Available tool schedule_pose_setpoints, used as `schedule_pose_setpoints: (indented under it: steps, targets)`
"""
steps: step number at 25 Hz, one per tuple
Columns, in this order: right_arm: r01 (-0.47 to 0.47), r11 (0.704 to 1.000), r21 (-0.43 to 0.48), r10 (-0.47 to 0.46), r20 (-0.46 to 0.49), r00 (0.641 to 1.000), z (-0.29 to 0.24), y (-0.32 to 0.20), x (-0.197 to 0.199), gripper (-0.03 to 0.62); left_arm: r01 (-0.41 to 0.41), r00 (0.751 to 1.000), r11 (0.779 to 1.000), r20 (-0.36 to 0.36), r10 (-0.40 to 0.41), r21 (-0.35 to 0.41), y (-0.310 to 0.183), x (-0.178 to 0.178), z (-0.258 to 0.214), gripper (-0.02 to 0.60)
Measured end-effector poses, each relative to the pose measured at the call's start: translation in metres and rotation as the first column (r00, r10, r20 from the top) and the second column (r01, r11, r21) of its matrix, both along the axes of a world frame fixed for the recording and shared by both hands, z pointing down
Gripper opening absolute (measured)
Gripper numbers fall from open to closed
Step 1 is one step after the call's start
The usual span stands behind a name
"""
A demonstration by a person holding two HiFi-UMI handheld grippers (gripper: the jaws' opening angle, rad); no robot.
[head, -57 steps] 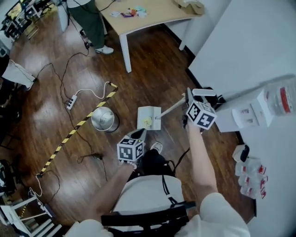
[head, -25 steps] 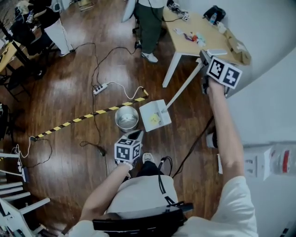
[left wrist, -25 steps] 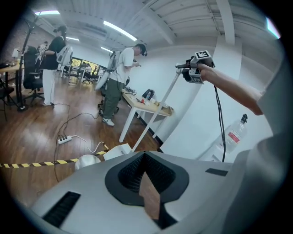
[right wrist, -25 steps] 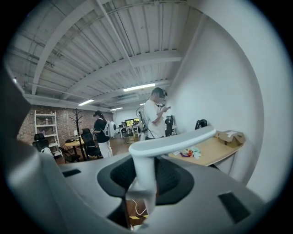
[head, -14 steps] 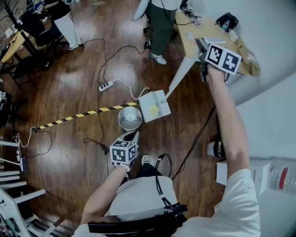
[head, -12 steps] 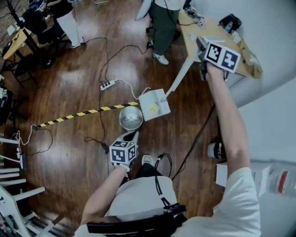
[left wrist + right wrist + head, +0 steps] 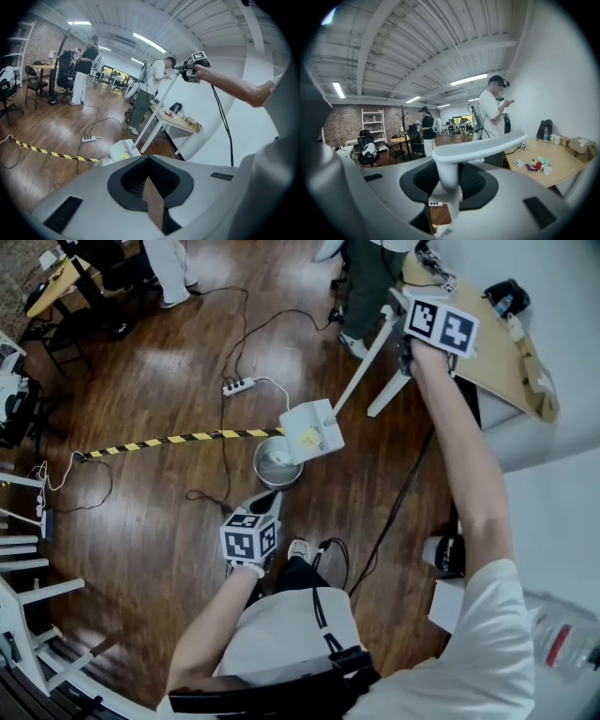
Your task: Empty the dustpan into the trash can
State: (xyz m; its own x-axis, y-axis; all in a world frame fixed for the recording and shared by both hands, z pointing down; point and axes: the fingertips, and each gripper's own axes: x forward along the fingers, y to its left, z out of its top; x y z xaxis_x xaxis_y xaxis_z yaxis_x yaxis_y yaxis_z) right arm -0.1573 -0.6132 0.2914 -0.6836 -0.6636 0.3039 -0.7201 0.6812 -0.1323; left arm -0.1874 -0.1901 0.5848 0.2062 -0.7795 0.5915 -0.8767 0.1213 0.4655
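The white dustpan (image 7: 309,430) hangs over the far right rim of the round silver trash can (image 7: 275,465), with a bit of yellow litter (image 7: 307,439) in it. Its long white handle (image 7: 361,367) rises to my right gripper (image 7: 401,313), which is shut on the handle's top (image 7: 478,146). My left gripper (image 7: 263,506) is shut and holds nothing, a short way in front of the can on the near side. From the left gripper view, the dustpan (image 7: 123,150) and the can's rim (image 7: 104,162) lie just beyond the jaws, and the right gripper (image 7: 185,70) is up high.
Yellow-black tape (image 7: 178,439) runs across the wooden floor to the can. A power strip (image 7: 239,385) and cables lie beyond it. A wooden table (image 7: 497,343) stands at the upper right with a person (image 7: 366,277) beside it. A black cable (image 7: 394,512) trails past my feet.
The dustpan has swung from beside the trash can to over its rim, carried by the right gripper on the handle. The left gripper has stayed near the can.
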Motion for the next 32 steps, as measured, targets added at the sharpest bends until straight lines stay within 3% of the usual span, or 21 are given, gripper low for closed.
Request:
schedule_pose_setpoints:
  steps: [14,19,23,32]
  targets:
    - [0.159,0.986,0.057,-0.157,-0.030,0.987,0.055,0.019,-0.079,0.106,0.115,0.993,0.993,-0.019,-0.115,-0.028,0.020,-0.030,0.013,-0.005]
    - [0.153,0.981,0.117,-0.153,-0.012,0.988,0.059,0.038,-0.076,0.106,0.130,0.991,0.991,-0.028,-0.131,-0.033,0.023,-0.034,0.019,-0.005]
    - [0.125,0.980,0.156,-0.117,-0.060,0.991,0.060,0.062,-0.061,0.104,0.118,0.992,0.993,-0.038,-0.119,-0.027,0.023,-0.032,0.018,-0.005]
    - [0.194,0.937,0.291,-0.158,-0.142,0.977,0.069,0.140,-0.022,0.106,0.052,0.997,0.999,-0.052,-0.053,-0.014,0.033,-0.025,0.016,-0.005]
